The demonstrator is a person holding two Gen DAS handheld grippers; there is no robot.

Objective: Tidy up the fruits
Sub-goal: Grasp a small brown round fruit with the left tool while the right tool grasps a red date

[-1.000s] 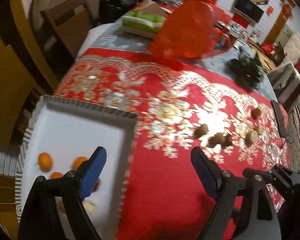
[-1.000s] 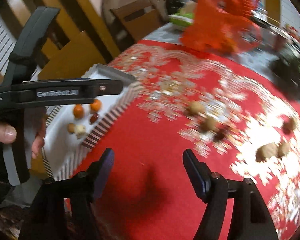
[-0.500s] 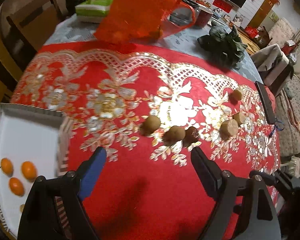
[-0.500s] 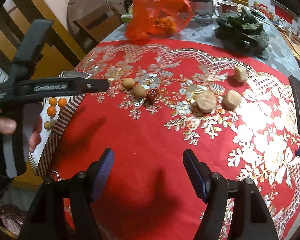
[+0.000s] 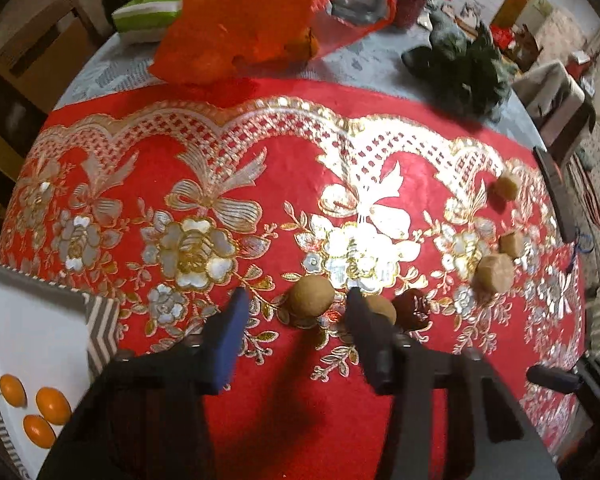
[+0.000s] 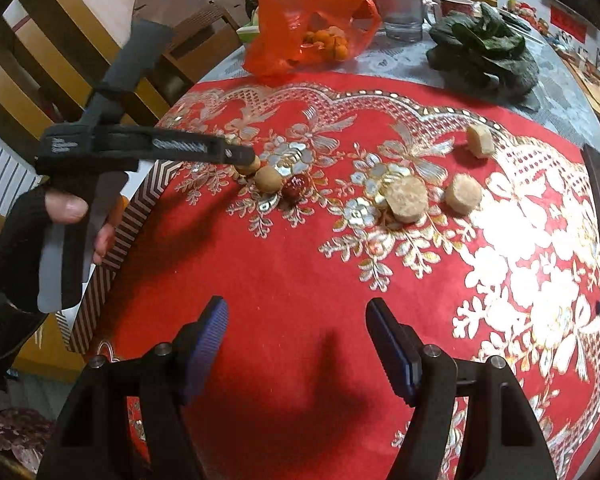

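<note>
The left gripper (image 5: pixel 296 316) hangs low over the red and gold tablecloth (image 5: pixel 260 184) with its jaws spread apart and nothing between the blue pads. A round tan fruit (image 5: pixel 312 297) lies on the cloth just past the fingertips, in line with the gap; whether a pad touches it cannot be told. A second tan fruit (image 5: pixel 382 310) sits partly hidden behind the right finger, and a dark red fruit (image 5: pixel 411 309) lies just beside that one. Three pale cut rounds (image 5: pixel 495 273) lie farther right on the cloth, well apart from the gripper.

At the left edge stands the white tray (image 5: pixel 32 328) with a chevron-patterned rim, and three small orange kumquats (image 5: pixel 52 405) lie close together in its near corner.

The right gripper (image 6: pixel 296 320) is also wide open and holds nothing (it hovers above bare cloth, well back from the fruit). From its camera the left tool's tip reaches the tan fruits, with the red one touching the nearer.

An orange plastic bag (image 6: pixel 312 28) and a heap of dark leafy greens (image 6: pixel 484 52) rest at the far side.
</note>
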